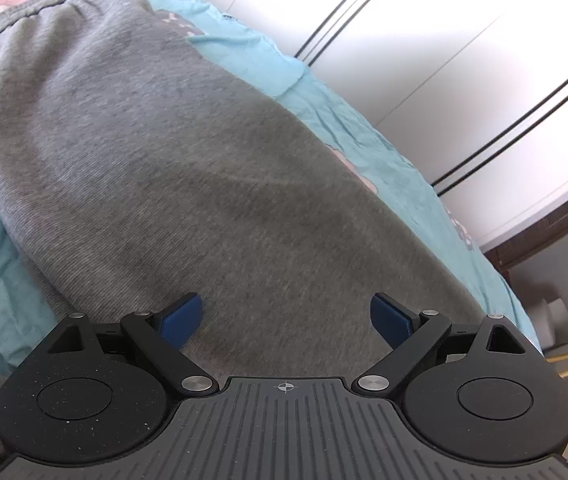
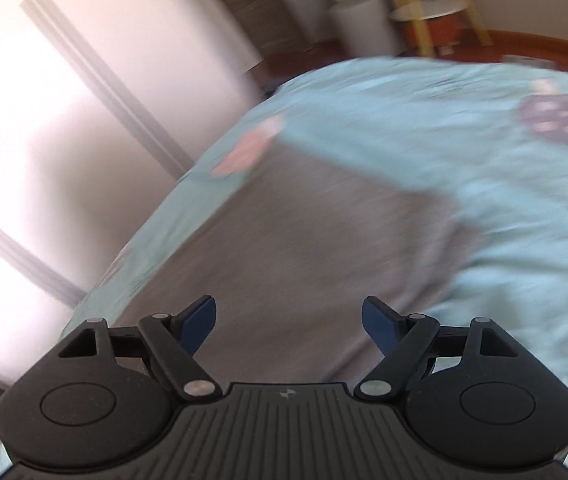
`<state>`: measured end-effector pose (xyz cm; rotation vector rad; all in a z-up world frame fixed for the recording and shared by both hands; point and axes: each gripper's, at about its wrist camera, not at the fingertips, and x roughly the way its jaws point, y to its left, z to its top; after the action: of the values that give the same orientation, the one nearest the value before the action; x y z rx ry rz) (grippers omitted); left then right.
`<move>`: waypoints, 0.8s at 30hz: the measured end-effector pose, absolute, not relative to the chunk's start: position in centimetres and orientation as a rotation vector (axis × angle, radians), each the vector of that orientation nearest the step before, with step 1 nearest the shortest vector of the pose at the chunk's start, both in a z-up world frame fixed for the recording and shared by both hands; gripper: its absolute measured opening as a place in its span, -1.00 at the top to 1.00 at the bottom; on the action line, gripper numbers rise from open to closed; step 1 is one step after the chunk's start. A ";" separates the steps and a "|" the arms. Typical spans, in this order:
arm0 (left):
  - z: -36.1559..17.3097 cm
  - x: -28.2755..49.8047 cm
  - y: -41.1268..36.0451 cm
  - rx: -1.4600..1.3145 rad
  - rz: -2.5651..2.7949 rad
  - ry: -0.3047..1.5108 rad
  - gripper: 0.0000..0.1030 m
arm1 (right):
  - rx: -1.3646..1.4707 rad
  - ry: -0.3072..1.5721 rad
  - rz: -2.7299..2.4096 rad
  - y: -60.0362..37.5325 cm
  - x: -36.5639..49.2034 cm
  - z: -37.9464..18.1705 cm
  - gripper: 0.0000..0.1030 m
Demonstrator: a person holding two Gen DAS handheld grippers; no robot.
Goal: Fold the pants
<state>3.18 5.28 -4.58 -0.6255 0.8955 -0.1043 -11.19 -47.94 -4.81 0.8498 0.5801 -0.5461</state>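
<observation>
Pants [image 1: 187, 168] cropped at frame edges, right view blurred, both jaws wide, empty.

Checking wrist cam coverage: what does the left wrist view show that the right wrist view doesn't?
Left wrist only: the elastic waistband of the grey pants, sharp fabric texture, the left tongs standing open with nothing between them.

Right wrist only: the right tongs, also open and empty, a white bin, a yellow-legged stand; the picture is motion-blurred.

Both: the pants lying on a light blue printed bedsheet, white cabinet doors behind.
</observation>
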 end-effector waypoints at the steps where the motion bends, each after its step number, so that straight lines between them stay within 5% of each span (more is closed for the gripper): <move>1: -4.6 3.1 5.3 -0.628 -0.102 0.900 -0.85 | 0.837 0.607 -0.523 -46.9 -9.9 -5.0 -0.59; 8: -3.6 4.1 6.1 -0.496 -0.097 0.910 -0.85 | 0.628 0.808 -0.488 -40.2 -3.2 -7.8 -0.72; 10: -3.6 4.8 6.7 -0.463 -0.090 0.930 -0.85 | 0.599 0.821 -0.476 -39.8 -2.7 -7.8 -0.90; 20: -4.1 5.9 7.5 -0.424 -0.089 1.025 -0.81 | 0.546 0.882 -0.495 -39.4 -1.8 -8.3 -0.90; 24: -4.3 6.4 7.2 -0.387 -0.065 1.050 -0.60 | 0.532 0.893 -0.497 -39.2 -1.7 -8.3 -0.90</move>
<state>6.39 7.24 -4.30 -0.3873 1.0501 -0.0653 -1.70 -39.20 -8.32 0.5318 0.8925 -0.4965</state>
